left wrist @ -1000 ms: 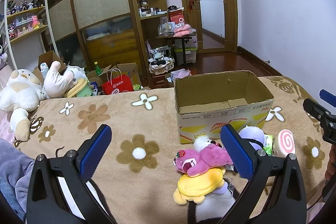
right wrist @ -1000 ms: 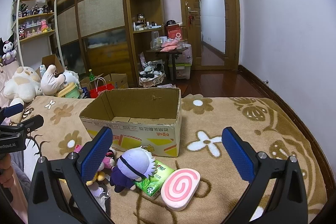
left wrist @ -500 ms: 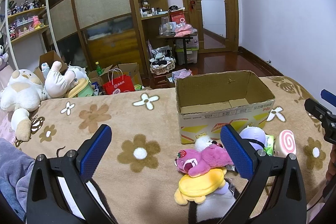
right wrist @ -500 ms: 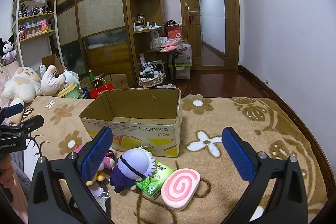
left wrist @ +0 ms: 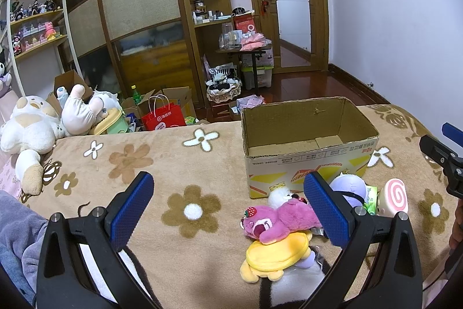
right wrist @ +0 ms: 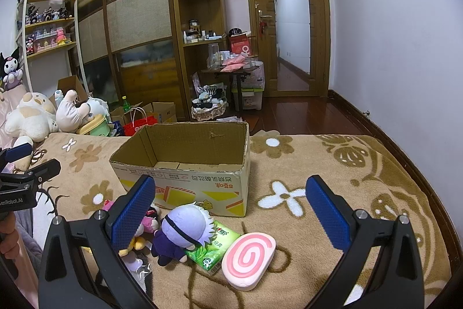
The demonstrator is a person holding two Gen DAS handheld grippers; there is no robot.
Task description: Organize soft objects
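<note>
Lying lengthwise left-right, pink plush [left wrist: 285,219], head left; both grippers' jaws wide apart, empty.

Only a very slight drift is seen in the left wrist view: the cardboard box [left wrist: 306,164], the pink plush bear [left wrist: 289,219] and the red paper bag [left wrist: 165,120] are displaced a touch rightward in frame. The scene is shifted as a whole, so the left gripper [left wrist: 228,187] itself is taken as nudged marginally.
</note>
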